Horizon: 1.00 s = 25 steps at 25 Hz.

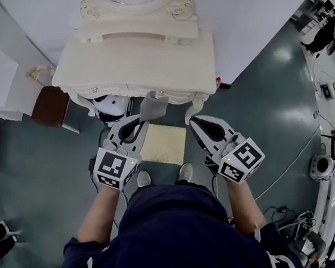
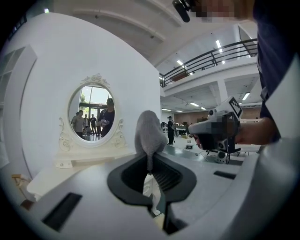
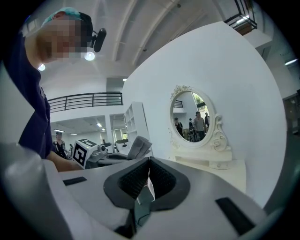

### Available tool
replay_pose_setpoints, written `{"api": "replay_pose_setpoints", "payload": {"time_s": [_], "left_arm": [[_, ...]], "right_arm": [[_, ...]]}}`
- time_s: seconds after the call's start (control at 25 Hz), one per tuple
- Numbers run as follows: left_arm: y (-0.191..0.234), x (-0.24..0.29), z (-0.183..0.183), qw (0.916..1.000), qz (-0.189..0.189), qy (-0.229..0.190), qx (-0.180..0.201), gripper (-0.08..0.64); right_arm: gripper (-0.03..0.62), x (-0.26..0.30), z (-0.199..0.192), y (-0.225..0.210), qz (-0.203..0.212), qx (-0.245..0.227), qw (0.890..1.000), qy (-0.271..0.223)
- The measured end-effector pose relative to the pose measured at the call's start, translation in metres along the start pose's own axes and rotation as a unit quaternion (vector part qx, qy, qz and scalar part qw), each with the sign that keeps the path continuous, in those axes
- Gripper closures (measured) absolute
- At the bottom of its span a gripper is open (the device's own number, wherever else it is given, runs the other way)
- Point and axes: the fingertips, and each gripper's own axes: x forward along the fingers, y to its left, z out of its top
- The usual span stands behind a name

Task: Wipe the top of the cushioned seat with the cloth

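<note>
Evidently the wiping hasn't begun. Your left tool (image 1: pixel 141 122) is clamped shut on the grey cloth (image 1: pixel 154 106), held up at the cushioned seat's (image 1: pixel 164 144) 12 o'clock. Your right tool (image 1: pixel 195 123), at the seat's 3 o'clock, is closed on nothing. A white dressing table (image 1: pixel 141 61) stands beyond, on a grey-green floor (image 1: pixel 52 173).
</note>
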Motion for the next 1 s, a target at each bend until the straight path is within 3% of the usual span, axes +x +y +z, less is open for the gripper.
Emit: {"api": "replay_pose_setpoints", "payload": {"time_s": [0.28,1.0], "left_arm": [[0.006,0.008,0.014,0.9999,-0.002,-0.010,0.012,0.532],[0.015,0.018,0.013,0.9999,0.000,-0.012,-0.002,0.532]], "right_arm": [[0.566,0.002,0.009,-0.005,-0.004,-0.009,1.000,-0.004],[0.566,0.014,0.008,-0.012,0.006,-0.008,1.000,0.007]]}}
